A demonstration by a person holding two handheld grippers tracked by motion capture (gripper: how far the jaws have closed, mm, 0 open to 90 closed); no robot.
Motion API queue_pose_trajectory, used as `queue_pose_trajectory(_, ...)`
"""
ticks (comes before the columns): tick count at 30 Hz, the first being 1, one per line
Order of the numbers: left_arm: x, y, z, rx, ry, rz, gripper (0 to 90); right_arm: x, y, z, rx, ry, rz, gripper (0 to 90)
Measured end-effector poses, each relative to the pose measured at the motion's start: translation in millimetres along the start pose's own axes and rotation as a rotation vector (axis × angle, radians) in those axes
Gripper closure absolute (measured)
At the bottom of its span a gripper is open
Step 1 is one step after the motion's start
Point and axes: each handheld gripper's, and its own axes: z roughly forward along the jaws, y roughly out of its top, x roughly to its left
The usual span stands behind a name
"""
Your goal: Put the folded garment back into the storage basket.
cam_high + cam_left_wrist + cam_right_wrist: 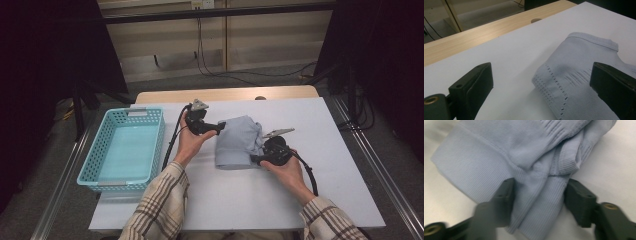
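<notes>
A light blue-grey knitted garment (239, 142) lies folded in the middle of the white table (320, 130). My left gripper (220, 128) is at the garment's far left corner. In the left gripper view it (541, 82) is open wide, with the perforated corner of the garment (579, 62) lying between the jaws. My right gripper (254, 159) is at the near right edge. In the right gripper view it (540, 196) is open, its jaws straddling the bunched ribbed hem (536, 195). The left jaw there is blurred.
A teal plastic basket (159, 145) stands on the table's left side with nothing in it. A wooden strip (225, 94) runs along the far edge. Cables trail from both grippers across the table. Bare table lies to the right and front.
</notes>
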Motion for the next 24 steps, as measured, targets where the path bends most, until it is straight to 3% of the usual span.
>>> queue_pose_trajectory(3, 0.6, 0.2, 0.7, 0.001, 0.001, -0.004, 5.2, 0.4, -0.5, -0.7, -0.005, 0.01, 0.0, 56.5)
queue_pose_trajectory(4, 3.3, 0.7, -0.7, 0.034, 0.002, 0.033, 5.4, 0.7, -0.4, -0.9, -0.004, 0.025, 0.008, 60.9)
queue_pose_trajectory(5, 1.9, 0.4, 0.9, 0.017, 0.003, 0.006, 5.6, 0.8, -0.5, -0.9, -0.003, 0.034, 0.014, 63.4)
queue_pose_trajectory(7, 2.1, 0.3, 2.1, 0.012, 0.002, -0.01, 5.7, 0.8, -0.7, -0.8, -0.003, 0.041, 0.019, 66.6)
queue_pose_trajectory(8, 5.4, 1.1, 0.3, 0.044, 0.004, 0.024, 5.8, 0.4, -0.9, -0.9, -0.005, 0.05, 0.017, 68.3)
queue_pose_trajectory(11, 5.6, 1.5, 2.9, 0.014, -0.007, -0.042, 7.6, 0.6, -1.1, -1.1, -0.005, 0.052, 0.018, 73.1)
queue_pose_trajectory(13, 8.1, 3.3, 1.2, 0.044, -0.003, -0.014, 11.4, 1.0, -0.9, -0.9, -0.007, 0.047, 0.015, 75.4)
queue_pose_trajectory(14, 7.1, 3.7, 2.5, 0.035, 0.003, -0.019, 11.6, 1.5, -0.7, -1.1, -0.006, 0.046, 0.017, 76.2)
queue_pose_trajectory(15, 5.4, 3.7, 5.0, 0.012, 0.005, -0.057, 11.7, 2.4, -0.7, -0.9, -0.006, 0.034, 0.017, 76.7)
queue_pose_trajectory(16, 8.2, 4.2, 5.2, 0.036, -0.005, -0.035, 12.1, 1.9, -0.6, -0.6, -0.013, 0.036, -0.002, 77.1)
queue_pose_trajectory(17, 6.3, 3.9, 8.2, 0.015, -0.006, -0.08, 12.9, 2.9, -0.6, -0.7, -0.011, 0.032, 0.004, 77.3)
queue_pose_trajectory(18, 8.2, 4.0, 9.3, 0.034, -0.008, -0.06, 13.8, 2.6, -0.6, -0.7, -0.011, 0.034, 0.004, 77.4)
queue_pose_trajectory(24, 9.0, 1.1, 25.8, 0.116, -0.014, -0.035, 20.6, 2.0, -1.1, -1.2, -0.009, 0.047, 0.012, 77.4)
